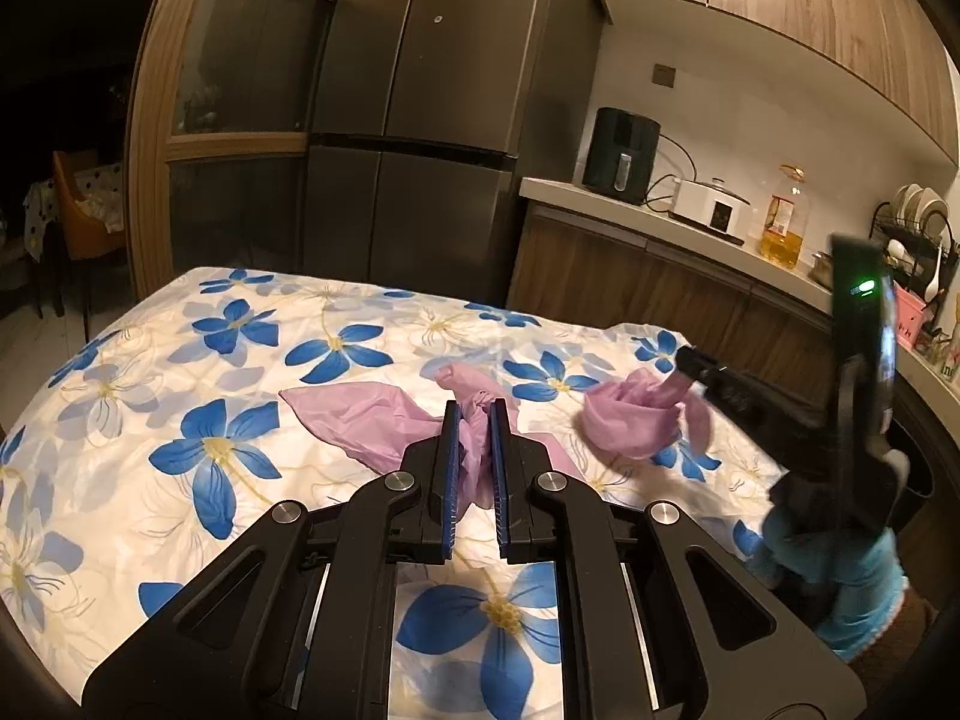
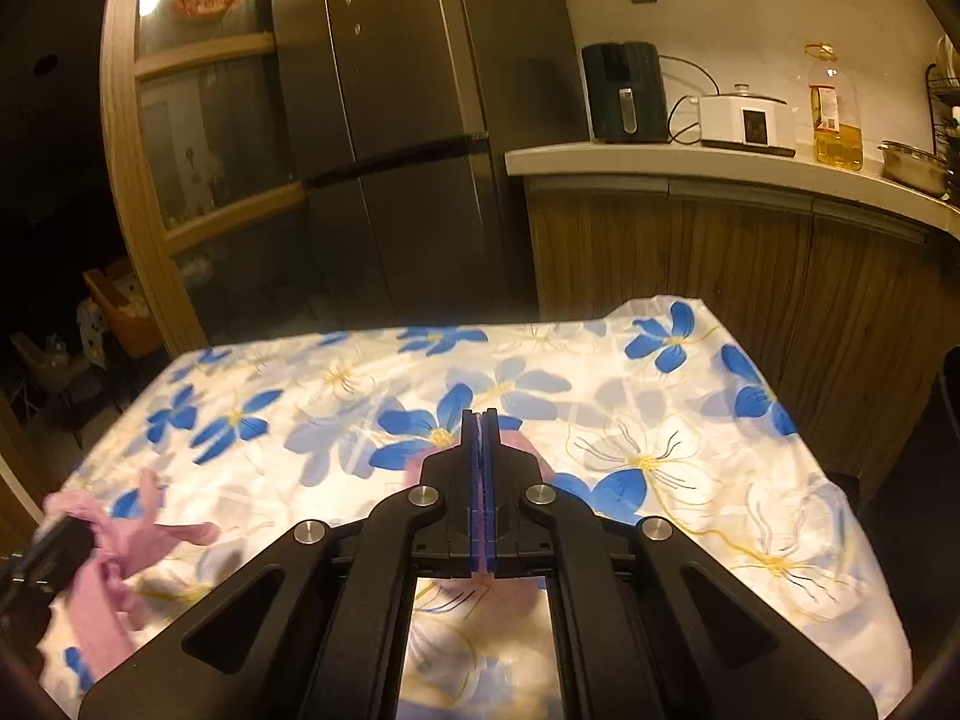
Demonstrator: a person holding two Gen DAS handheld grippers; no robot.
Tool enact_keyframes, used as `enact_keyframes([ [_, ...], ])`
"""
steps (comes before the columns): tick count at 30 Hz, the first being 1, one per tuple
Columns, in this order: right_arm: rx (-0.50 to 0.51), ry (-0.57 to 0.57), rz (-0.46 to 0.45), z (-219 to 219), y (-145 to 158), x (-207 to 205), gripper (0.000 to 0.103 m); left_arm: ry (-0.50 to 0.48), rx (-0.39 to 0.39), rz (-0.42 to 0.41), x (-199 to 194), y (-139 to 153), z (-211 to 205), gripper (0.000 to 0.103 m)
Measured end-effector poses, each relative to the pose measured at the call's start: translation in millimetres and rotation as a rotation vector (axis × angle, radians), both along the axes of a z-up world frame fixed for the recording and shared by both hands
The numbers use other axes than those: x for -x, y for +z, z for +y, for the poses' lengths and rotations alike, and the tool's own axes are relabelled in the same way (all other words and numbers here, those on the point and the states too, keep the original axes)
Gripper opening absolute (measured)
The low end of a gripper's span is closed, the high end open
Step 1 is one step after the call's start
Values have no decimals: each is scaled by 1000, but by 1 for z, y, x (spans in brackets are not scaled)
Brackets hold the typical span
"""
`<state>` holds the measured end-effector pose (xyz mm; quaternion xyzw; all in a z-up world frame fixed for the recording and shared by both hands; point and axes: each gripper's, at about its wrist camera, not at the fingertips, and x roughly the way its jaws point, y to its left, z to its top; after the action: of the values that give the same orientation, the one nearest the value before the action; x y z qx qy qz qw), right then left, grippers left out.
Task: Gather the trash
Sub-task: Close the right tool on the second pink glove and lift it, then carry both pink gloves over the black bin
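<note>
We are pinching the bunched neck of the pink plastic bag [image 1: 360,420] in our left gripper [image 1: 475,414] over the flowered tablecloth [image 1: 180,360]; our right gripper [image 2: 480,420] is clamping another pink bag piece [image 1: 630,423]. No writing is reading clearly.

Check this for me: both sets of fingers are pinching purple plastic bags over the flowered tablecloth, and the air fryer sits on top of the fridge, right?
Not quite. The air fryer sits on the counter beside the fridge, as the right wrist view shows. The rest stands.
</note>
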<state>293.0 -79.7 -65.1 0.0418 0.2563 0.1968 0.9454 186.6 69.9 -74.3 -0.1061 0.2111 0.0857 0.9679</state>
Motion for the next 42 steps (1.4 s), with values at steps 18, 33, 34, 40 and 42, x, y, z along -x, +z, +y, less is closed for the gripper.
enact_keyframes([
  [18,5,2,-136,-51,51,88,2,-15,-19,-18,31,15,-30,9],
  [33,5,-100,-184,-109,68,118,2,-100,-51,-46,30,34,-75,9],
  [34,6,-107,-186,-112,68,118,2,-109,-53,-48,27,35,-80,9],
  [40,10,-181,-202,-145,74,114,2,-197,-80,-65,7,44,-120,9],
  [42,9,-207,-202,-157,74,112,2,-234,-84,-70,-2,45,-136,9],
])
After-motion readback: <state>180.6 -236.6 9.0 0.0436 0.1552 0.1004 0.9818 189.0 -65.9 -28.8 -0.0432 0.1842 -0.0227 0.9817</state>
